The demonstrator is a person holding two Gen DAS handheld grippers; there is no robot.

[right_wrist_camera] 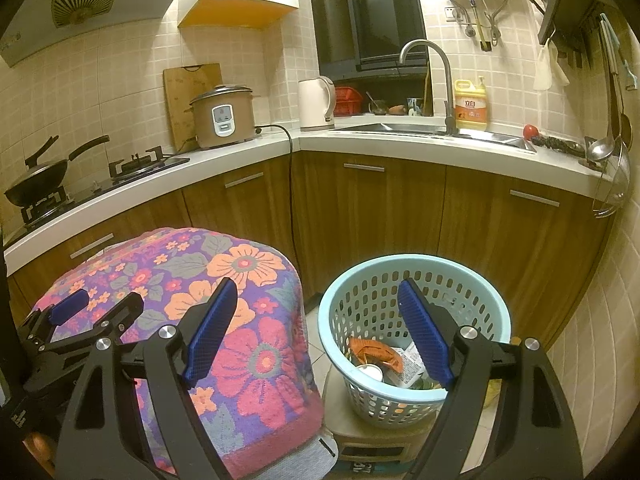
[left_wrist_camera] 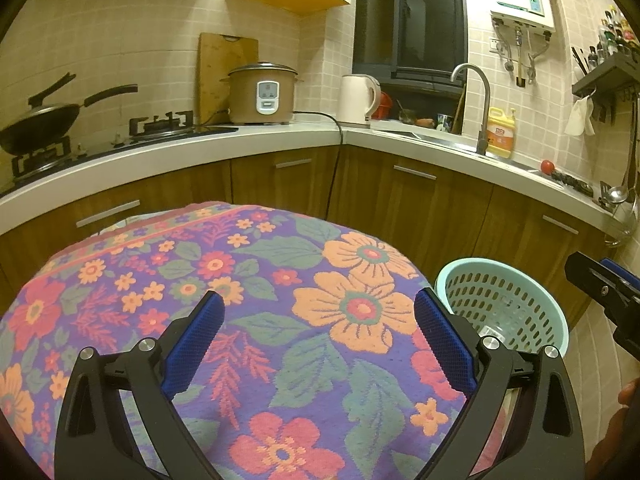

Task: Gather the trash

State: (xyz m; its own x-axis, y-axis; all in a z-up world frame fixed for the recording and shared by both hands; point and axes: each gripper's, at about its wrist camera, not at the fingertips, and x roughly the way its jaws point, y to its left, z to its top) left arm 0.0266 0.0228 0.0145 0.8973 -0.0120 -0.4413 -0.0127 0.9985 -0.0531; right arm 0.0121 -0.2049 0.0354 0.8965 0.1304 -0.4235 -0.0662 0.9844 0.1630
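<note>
Much of the basket [left_wrist_camera: 520, 304] is hidden in the left wrist view: the floral cloth [left_wrist_camera: 280, 320] and the gripper finger cover its near side, and only a pale, unclear scrap shows at its bottom. The right wrist view looks down into it, where the trash [right_wrist_camera: 380, 356] lies in a heap: an orange wrapper, a white round lid or cup, a printed white packet and something green cut off by the gripper finger. What the individual pieces are is hard to make out. The basket is light blue plastic with slotted walls, standing on a low box [right_wrist_camera: 372, 436] on the floor, just beside the cloth-covered worktop [right_wrist_camera: 256, 432].

The left gripper [left_wrist_camera: 320, 340] hovers over the cloth with its blue pads wide apart and nothing between them. The right gripper [right_wrist_camera: 316, 332] also stands wide apart and empty, one finger over the cloth edge, the other over the basket's mouth. No trash shows on the cloth.
</note>
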